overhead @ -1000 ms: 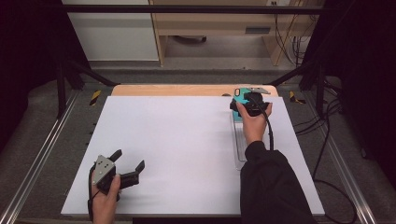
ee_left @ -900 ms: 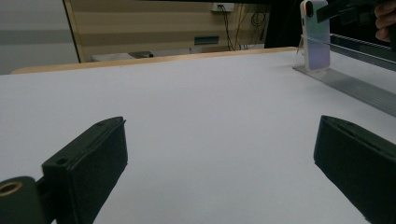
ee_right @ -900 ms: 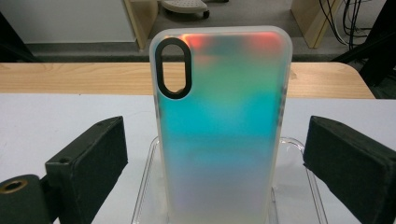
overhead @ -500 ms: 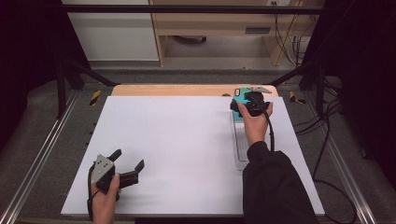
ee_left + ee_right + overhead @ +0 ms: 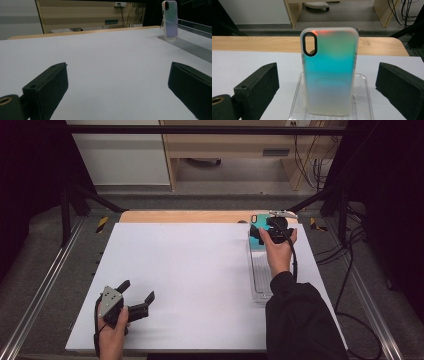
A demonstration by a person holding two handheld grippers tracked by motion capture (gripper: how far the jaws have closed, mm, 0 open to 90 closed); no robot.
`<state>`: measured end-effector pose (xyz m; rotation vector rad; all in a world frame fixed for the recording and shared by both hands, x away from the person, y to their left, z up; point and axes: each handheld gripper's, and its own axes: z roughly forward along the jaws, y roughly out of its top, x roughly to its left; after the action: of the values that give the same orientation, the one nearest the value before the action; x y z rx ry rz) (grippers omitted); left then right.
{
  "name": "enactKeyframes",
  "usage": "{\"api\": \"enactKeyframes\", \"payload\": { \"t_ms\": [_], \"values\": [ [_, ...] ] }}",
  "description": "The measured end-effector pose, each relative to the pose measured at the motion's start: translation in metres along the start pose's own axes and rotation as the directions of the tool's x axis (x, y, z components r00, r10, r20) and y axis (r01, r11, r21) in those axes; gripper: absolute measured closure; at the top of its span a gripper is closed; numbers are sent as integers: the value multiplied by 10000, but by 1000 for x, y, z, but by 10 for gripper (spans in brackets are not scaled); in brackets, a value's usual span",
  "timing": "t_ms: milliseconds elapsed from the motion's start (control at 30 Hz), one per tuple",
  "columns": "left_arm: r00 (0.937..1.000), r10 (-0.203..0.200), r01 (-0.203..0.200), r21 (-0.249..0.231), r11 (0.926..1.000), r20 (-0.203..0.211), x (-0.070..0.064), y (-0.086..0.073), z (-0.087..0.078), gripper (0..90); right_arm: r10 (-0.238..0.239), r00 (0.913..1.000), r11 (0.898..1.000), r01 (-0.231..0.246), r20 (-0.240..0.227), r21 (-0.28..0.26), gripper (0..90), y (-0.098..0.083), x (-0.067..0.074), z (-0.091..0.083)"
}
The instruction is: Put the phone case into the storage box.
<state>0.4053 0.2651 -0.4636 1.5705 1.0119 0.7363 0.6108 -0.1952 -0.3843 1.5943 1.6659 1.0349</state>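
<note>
Jaws on the right gripper point(image 5: 260, 234) have just been opening wider than a second ago, and they are standing spread apart with the phone case between them, not touching it. The right hand point(image 5: 277, 251) is sitting a little closer to the person than it was in the earlier picture. The left gripper point(image 5: 137, 294) is staying where it was, near the front left corner of the big white table sheet point(image 5: 190, 270), with its jaws spread wide and nothing between them.

The frosted see-through phone case with blue-green and orange colours point(image 5: 329, 72) is standing upright at the far end of the long clear plastic tray point(image 5: 260, 280), close to the far right edge of the white sheet. A strip of light wooden board point(image 5: 180, 216) is showing just past that edge. The middle of the sheet is wide open room between the two hands.

From above, the right hand is covering most of the case. The right gripper view is showing its whole back, with the black oval camera hole point(image 5: 309, 44) near the top left. The left gripper view is showing the case point(image 5: 170, 18) far off, small, standing on the tray point(image 5: 190, 46).
</note>
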Motion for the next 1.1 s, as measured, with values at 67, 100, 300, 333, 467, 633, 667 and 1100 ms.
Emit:
{"api": "enactKeyframes", "payload": {
  "t_ms": [67,100,300,333,467,633,667,1100],
  "values": [
    [10000,-14,14,-31,10000,5,0,0,0,24,10,10000,10000,-10,-10,-49,51,1,-2,-3],
    [10000,-10,10,-13,10000,2,0,0,0,24,24,10000,9999,-24,-27,-106,52,1,-3,-4],
    [10000,-42,42,-35,10000,-38,1,0,-1,24,141,9998,9998,-143,-148,-158,51,2,-3,-6],
    [10000,-32,31,-27,10000,-33,1,0,-1,24,122,9998,9997,-125,-162,-193,51,2,-3,-7],
    [9999,57,-58,-13,10000,-85,0,0,-3,24,159,9995,9995,-165,-255,-258,48,2,-2,-11],
    [10000,-14,13,-37,10000,-62,1,0,-3,24,318,9988,9987,-333,-364,-392,49,0,-3,-17],
    [10000,-53,53,-49,10000,-61,1,-1,-3,24,396,9984,9985,-411,-398,-375,49,-1,-5,-18],
    [10000,-44,44,-54,10000,-72,1,-1,-3,24,511,9973,9980,-530,-531,-346,49,-5,-14,-25]
  ]
}}
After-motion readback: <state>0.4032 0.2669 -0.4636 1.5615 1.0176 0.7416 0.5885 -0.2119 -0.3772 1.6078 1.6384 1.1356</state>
